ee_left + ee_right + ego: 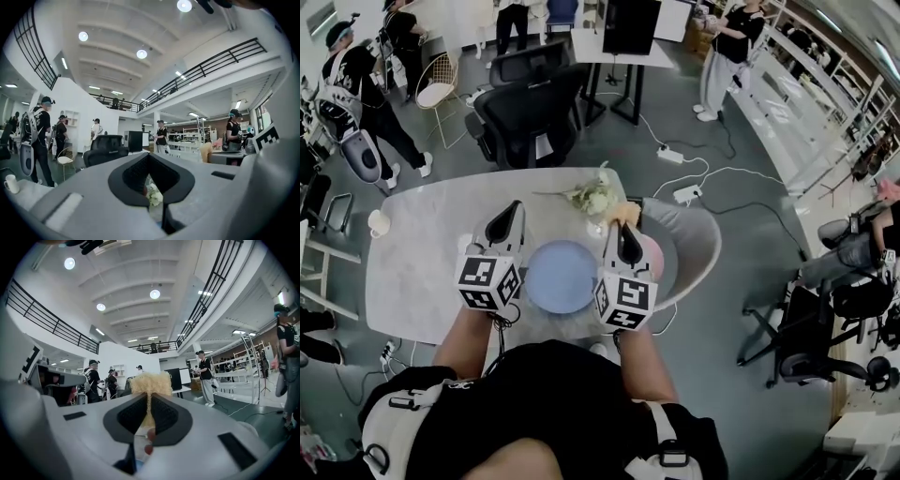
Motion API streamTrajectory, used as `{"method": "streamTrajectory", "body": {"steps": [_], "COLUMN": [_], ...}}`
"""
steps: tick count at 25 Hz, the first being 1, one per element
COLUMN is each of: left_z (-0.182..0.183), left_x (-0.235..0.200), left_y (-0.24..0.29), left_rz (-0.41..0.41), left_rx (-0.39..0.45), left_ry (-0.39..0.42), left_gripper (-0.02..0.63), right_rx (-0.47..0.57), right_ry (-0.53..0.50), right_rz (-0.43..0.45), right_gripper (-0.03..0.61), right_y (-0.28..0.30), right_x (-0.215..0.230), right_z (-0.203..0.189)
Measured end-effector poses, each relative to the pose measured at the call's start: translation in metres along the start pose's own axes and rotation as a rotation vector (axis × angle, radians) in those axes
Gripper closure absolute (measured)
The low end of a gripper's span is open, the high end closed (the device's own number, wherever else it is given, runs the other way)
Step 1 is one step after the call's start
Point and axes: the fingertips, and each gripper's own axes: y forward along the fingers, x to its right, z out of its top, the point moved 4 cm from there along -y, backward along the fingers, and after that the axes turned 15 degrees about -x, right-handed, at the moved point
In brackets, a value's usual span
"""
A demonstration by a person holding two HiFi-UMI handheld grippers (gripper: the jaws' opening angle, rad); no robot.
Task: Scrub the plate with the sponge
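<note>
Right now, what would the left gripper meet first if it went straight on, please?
Most likely the white flowers on the table, which sit dead centre ahead of the left gripper; if it passes above them, the black office chair comes next.

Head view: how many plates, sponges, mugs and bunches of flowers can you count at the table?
plate: 1
sponge: 1
mug: 1
bunch of flowers: 1
Total: 4
</note>
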Motion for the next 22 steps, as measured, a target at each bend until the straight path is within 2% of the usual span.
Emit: {"method": "streamTrajectory", "body": {"steps": [6, 12, 22], "left_z": [-0.02, -0.02, -0.022], "left_x": [0.009, 0.015, 0.015], "left_y": [0.008, 0.01, 0.011], "left_rz": [-0.067, -0.05, -0.012], "left_rx": [-0.054, -0.058, -0.06], "left_ry": [-0.065, -0.015, -0.021], "left_gripper": [0.609, 0.609, 0.609], "right_rx": [-0.001, 0.006, 0.001], "right_ry": [-0.009, -0.003, -0.006], "right_rz": [0.016, 0.015, 0.018], "right_gripper": [0.549, 0.549, 0.549], "right_y": [-0.001, 0.0, -0.001], "right_x": [-0.001, -0.001, 0.0], "right_z": [-0.001, -0.001, -0.002]}}
